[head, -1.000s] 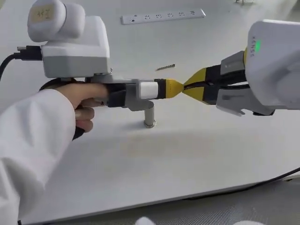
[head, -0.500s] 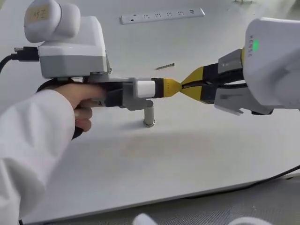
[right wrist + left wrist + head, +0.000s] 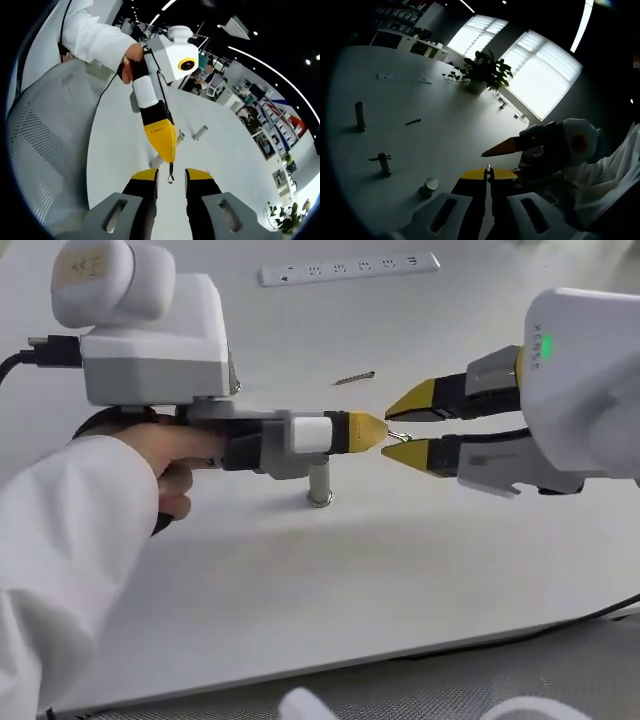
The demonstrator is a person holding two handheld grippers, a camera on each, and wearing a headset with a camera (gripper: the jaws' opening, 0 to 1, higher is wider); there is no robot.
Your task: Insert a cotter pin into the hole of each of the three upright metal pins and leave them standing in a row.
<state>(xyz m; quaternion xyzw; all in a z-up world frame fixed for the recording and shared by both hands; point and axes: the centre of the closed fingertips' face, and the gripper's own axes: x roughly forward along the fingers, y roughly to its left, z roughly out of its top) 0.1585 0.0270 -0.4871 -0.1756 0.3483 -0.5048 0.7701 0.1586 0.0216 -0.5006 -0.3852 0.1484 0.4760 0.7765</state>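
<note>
- left gripper [image 3: 378, 430]: jaws pressed together on a cotter pin [image 3: 397, 436], held in the air over the mid tabletop [image 3: 300, 580], free end offered to the right
- right gripper [image 3: 171, 176]: jaws spread either side of that end, likely a regrip to aim it
- metal pin [image 3: 320, 485]: upright just below the left gripper, probably the target
- spare cotter pin [image 3: 353, 380]: lies toward the far edge

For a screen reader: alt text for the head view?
Left gripper, shut on a cotter pin, points at the open right gripper above a table. A metal pin stands below them; a loose cotter pin lies beyond.
</note>
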